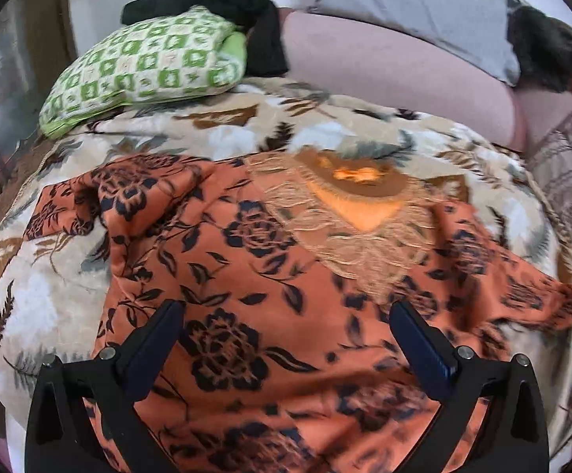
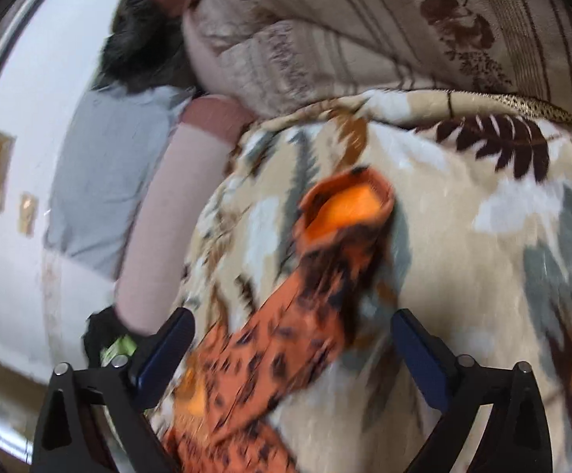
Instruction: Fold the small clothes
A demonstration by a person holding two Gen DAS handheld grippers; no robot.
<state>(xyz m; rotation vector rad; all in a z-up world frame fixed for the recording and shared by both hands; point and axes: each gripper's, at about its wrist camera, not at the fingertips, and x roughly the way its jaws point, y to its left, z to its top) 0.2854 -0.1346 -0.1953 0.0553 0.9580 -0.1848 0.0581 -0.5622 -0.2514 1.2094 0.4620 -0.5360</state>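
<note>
left tool (image 1: 286, 317) — wide open, empty, above the orange floral garment (image 1: 254, 260) spread on the leaf-print blanket (image 1: 49, 291) | right tool (image 2: 292, 325) — jaws wide apart, gripping nothing, the garment's sleeve (image 2: 325, 268) lying between its fingers

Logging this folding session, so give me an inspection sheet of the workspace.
Surface: leaf-print blanket spread over a bed.
Job's things: orange floral garment lying rumpled; its sleeve lies on the blanket.
Clutter: green checked pillow, black cloth behind it.
Grippers: left tongs open above the garment; right tongs open over the sleeve, nothing held.
Cables: nothing seen.
Surroundings: pink bolster, striped cushion, white wall.
</note>
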